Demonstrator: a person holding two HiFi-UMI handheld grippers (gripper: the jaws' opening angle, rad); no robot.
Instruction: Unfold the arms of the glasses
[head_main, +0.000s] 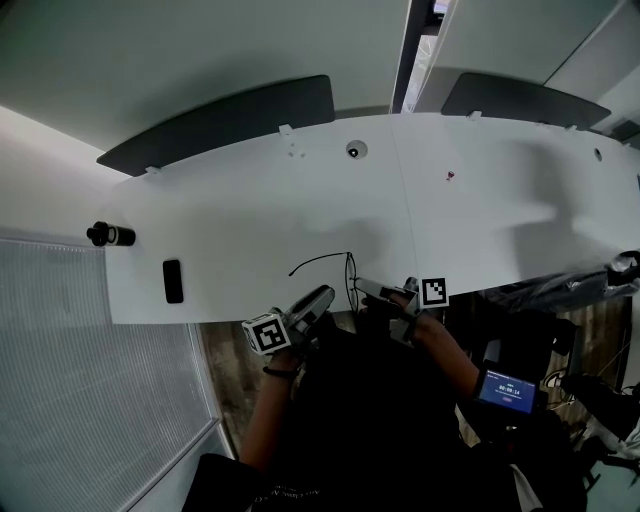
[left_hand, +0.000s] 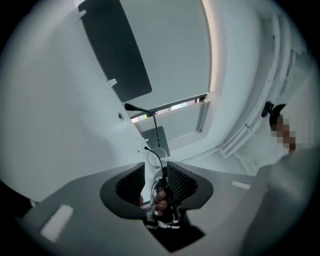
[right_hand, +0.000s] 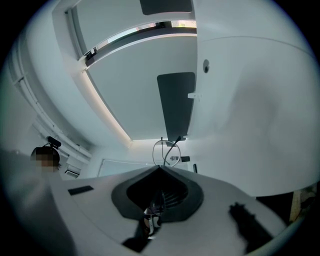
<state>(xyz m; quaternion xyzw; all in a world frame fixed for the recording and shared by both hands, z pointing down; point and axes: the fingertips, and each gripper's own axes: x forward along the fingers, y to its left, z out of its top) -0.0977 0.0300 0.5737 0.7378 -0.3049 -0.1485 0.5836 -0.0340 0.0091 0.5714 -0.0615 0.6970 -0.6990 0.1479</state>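
I am looking down on a white table (head_main: 250, 220) from the head view. The glasses (head_main: 348, 272), a thin dark wire frame, are held above the near edge of the table, between my two grippers. One arm of the glasses is swung out and reaches left over the table.

The left gripper (head_main: 326, 296) comes in from the near left, its marker cube towards me. In the left gripper view its jaws (left_hand: 156, 165) stand apart with a clear gap. The glasses (left_hand: 157, 131) sit in that gap, close against the right-hand pad, and the other pad stands clear of the wire. A round lens rim shows just past the jaw tips, and the open arm runs on away from the gripper.

The right gripper (head_main: 362, 287) comes in from the near right. In the right gripper view its jaws (right_hand: 160, 167) are pressed together at the tips, pinching the frame. A lens rim of the glasses (right_hand: 172, 147) rises just beyond the tips.

On the left end of the table lies a black cylinder (head_main: 110, 235). Near it, closer to me, lies a flat black bar (head_main: 173, 281). Two dark panels (head_main: 220, 120) stand along the far edge. To my near right a small device shows a blue screen (head_main: 505, 390).
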